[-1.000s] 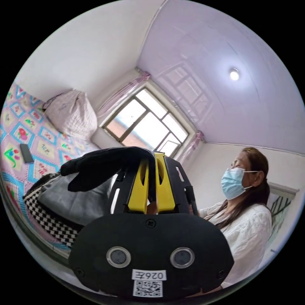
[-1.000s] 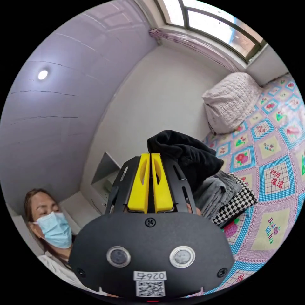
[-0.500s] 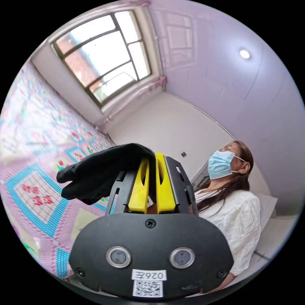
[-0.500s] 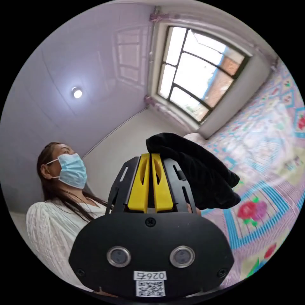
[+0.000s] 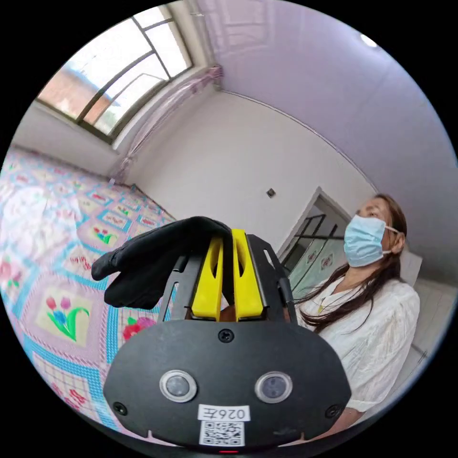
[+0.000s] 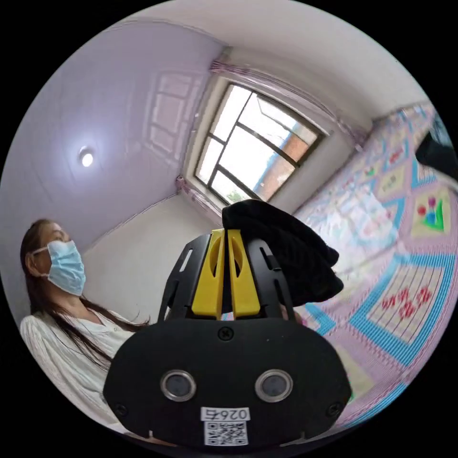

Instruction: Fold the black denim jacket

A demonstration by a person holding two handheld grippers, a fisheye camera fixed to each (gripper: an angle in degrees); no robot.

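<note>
Up in the air, the left gripper (image 5: 227,234) had its yellow jaws clamped together on a fold of the black denim jacket (image 5: 152,260), which draped off to one side over the patchwork bed cover (image 5: 67,267). Over in the right gripper view, the right gripper (image 6: 226,234) was likewise pinched tight on black jacket cloth (image 6: 291,257), bunched just beside the jaws. Behind both, a person in a white top (image 5: 377,334) stood near the wall, window (image 6: 257,152) bright beyond.
</note>
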